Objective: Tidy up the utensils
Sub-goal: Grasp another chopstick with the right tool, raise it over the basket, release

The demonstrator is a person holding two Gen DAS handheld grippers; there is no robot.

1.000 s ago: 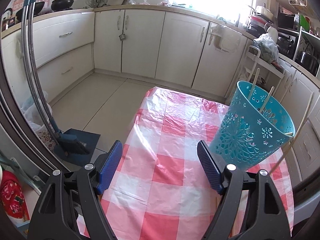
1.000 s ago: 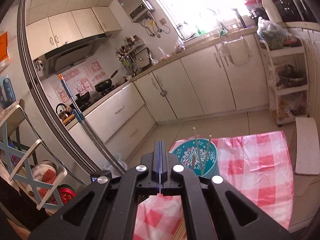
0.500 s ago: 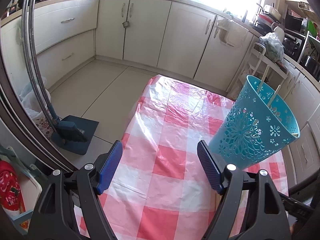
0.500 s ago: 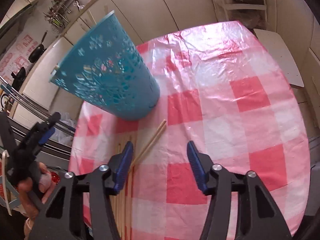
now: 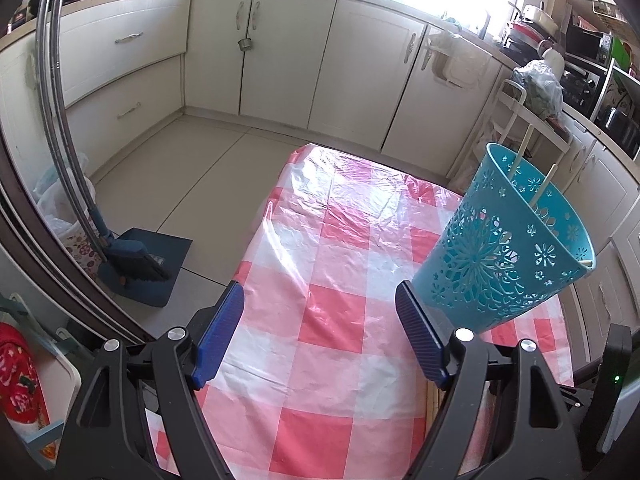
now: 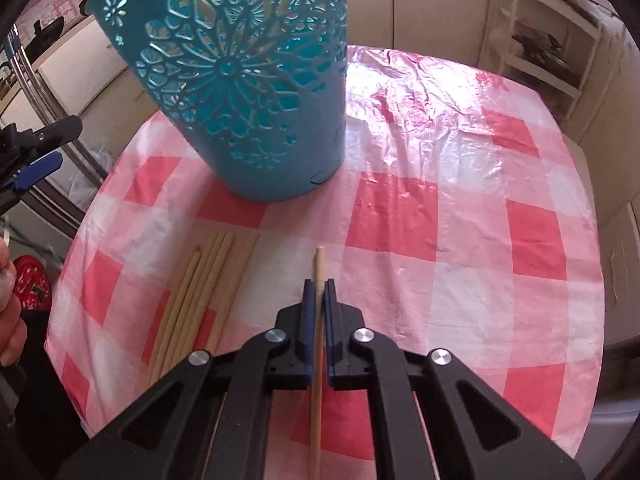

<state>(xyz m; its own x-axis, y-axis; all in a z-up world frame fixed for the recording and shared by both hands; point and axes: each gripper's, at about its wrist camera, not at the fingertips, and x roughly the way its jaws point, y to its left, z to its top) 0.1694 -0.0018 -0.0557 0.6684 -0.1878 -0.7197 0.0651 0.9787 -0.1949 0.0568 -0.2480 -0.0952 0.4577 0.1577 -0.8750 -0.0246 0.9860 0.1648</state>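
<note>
A teal cut-out holder (image 5: pixel 508 252) stands on the red-and-white checked tablecloth (image 5: pixel 340 264), with chopsticks (image 5: pixel 520 156) sticking out of it. It also shows in the right wrist view (image 6: pixel 248 80). My right gripper (image 6: pixel 319 284) is shut on a single wooden chopstick (image 6: pixel 319 264), low over the cloth in front of the holder. A bundle of several loose chopsticks (image 6: pixel 200 288) lies on the cloth to its left. My left gripper (image 5: pixel 320 332) is open and empty above the table, left of the holder.
Kitchen cabinets (image 5: pixel 288 60) run along the far wall. A dustpan and broom (image 5: pixel 140 268) stand on the floor at the left. A white shelf rack (image 6: pixel 548 52) is beyond the table's far right edge. The table edge drops off on the left.
My right gripper came down from above the holder, opened over the cloth, then shut on one chopstick. My left gripper stayed open and shifted only slightly.
</note>
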